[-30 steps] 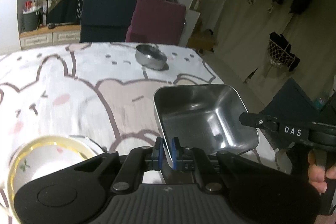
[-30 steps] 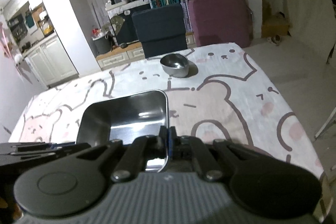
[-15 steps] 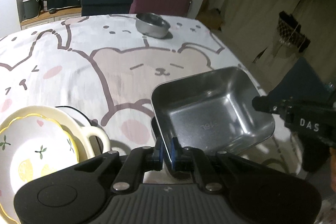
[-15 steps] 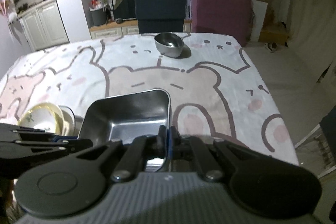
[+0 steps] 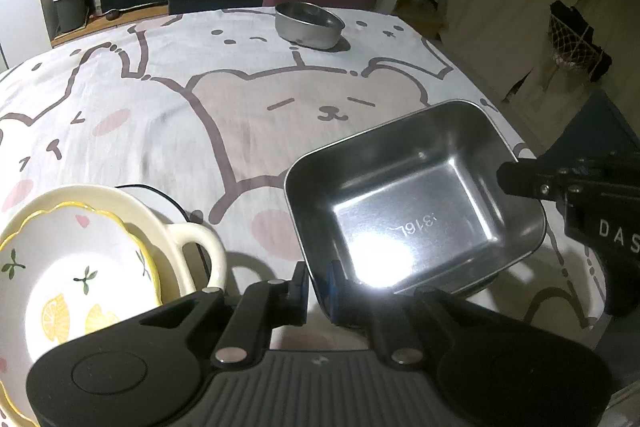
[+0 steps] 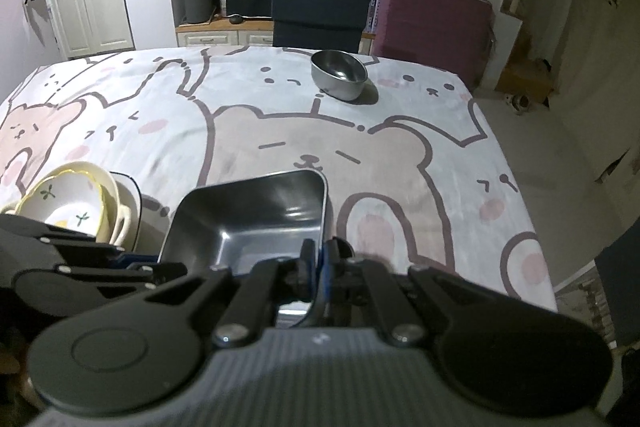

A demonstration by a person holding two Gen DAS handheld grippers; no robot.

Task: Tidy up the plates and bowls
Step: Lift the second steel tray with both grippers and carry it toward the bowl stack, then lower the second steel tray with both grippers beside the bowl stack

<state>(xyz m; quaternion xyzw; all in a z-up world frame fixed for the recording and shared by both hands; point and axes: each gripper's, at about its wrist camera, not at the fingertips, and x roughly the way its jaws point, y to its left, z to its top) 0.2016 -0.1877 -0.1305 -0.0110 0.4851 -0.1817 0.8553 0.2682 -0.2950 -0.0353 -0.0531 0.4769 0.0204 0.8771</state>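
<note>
Left gripper [image 5: 318,277]: I am pinching the near-left rim of the steel tray [image 5: 416,203] between its blue pads; log shows the jaws opening slightly, yet the rim is sitting clamped between them.
Right gripper [image 6: 319,263]: I am pinching the tray's [image 6: 248,215] right rim, fingers pressed together on the thin wall.
Tray: I am holding it tilted above the tablecloth [image 5: 248,99], near the front right edge, inside facing up.
Bowl stack [image 5: 84,255]: a lemon-print bowl is sitting nested in a cream handled bowl, just left of the tray.
Round steel bowl [image 6: 339,74]: it is standing alone at the table's far side, well apart from the tray.
</note>
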